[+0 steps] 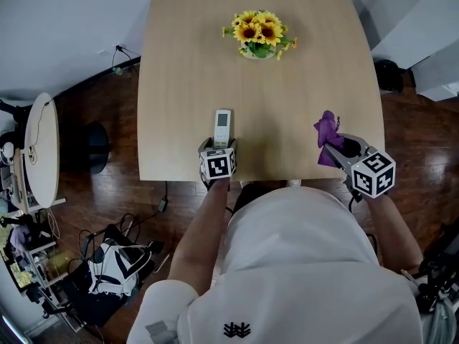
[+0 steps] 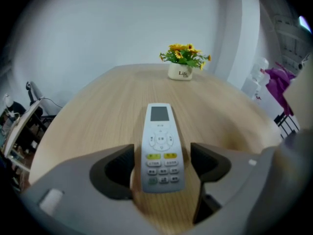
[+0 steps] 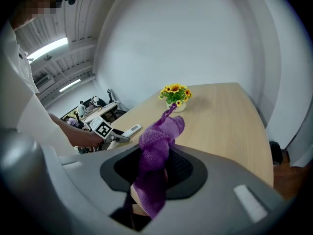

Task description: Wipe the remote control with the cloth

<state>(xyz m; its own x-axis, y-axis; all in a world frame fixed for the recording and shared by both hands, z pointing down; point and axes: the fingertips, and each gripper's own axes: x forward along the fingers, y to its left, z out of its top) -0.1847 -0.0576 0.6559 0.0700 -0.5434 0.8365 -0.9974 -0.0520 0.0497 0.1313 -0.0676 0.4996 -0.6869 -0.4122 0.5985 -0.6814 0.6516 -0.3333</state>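
Observation:
A white remote control lies flat on the wooden table, near its front edge. My left gripper stands over the remote's near end. In the left gripper view the remote lies between the open jaws, with its button end level with the pads and a gap showing on the right side. My right gripper hovers over the table's right front part, shut on a bunched purple cloth. That cloth stands up out of the jaws, and its tail hangs down between them.
A small pot of sunflowers stands at the far middle of the table. A round white side table is at the left. Bags and cables lie on the dark wood floor below it.

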